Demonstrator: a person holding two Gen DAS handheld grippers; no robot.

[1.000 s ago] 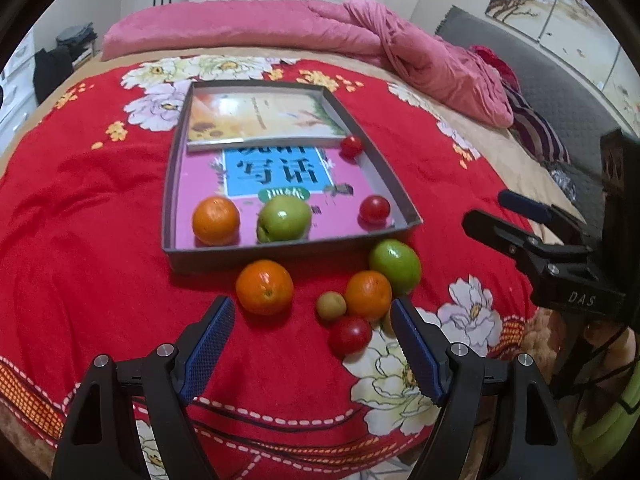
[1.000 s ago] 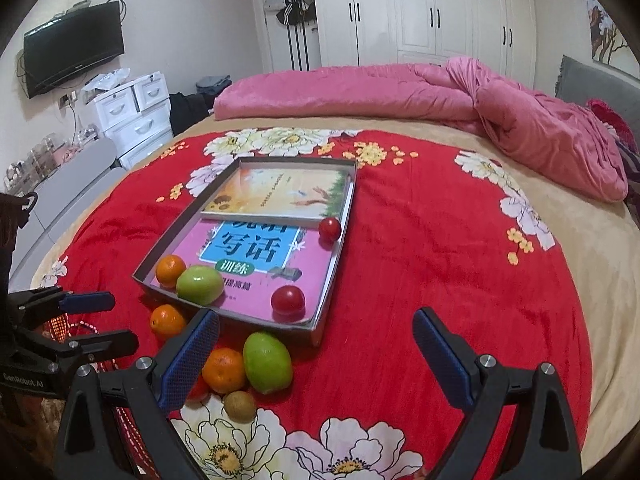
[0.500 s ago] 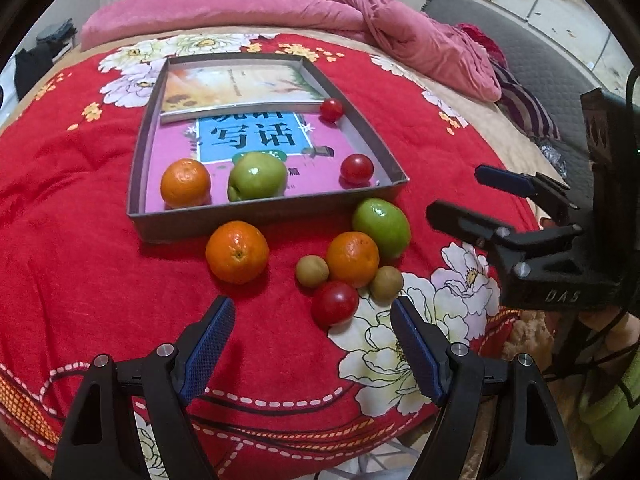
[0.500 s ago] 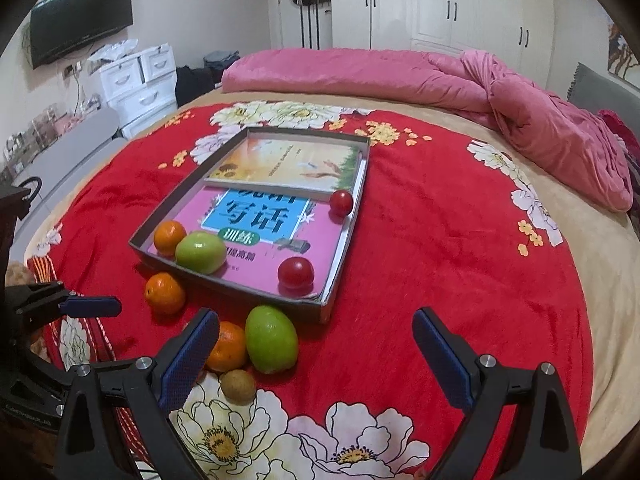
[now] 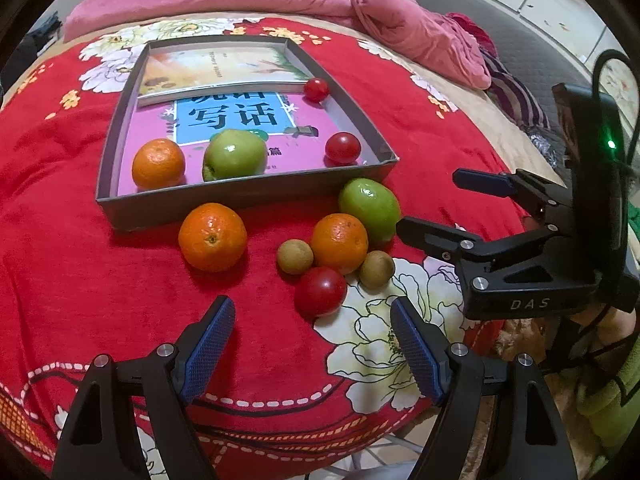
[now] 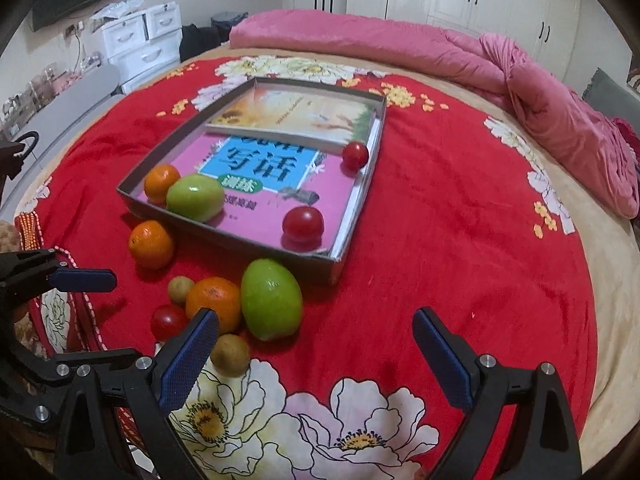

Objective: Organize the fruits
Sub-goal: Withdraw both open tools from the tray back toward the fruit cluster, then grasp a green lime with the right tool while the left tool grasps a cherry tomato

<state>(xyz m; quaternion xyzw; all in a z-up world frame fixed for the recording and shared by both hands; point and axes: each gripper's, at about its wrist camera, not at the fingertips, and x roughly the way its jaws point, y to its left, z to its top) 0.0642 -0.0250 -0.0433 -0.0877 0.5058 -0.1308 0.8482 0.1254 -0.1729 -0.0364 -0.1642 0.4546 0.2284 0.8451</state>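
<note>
1. We look over a bed covered by a red floral blanket, a pink quilt bunched at its far side and white wardrobes behind.
2. On the blanket lies a shallow grey tray lined with books; in the left wrist view it fills the 12 o'clock region.
3. Inside the tray, along its near wall from left to right, sit an orange, a green apple and a red tomato; a second tomato rests farther back by the right wall.
4. Outside the tray, just in front of its near wall, a lone orange lies at 11 o'clock from our left tool.
5. To its right a cluster huddles close together: a small brown fruit, another orange, a loose tomato, a second brown fruit and a green fruit nearest the tray corner.
6. The left tool hangs above the blanket, jaws spread and holding nothing, the loose tomato at 12 o'clock just beyond its tips.
7. The right tool is likewise spread wide and empty; the green fruit lies at its 11 o'clock.
</note>
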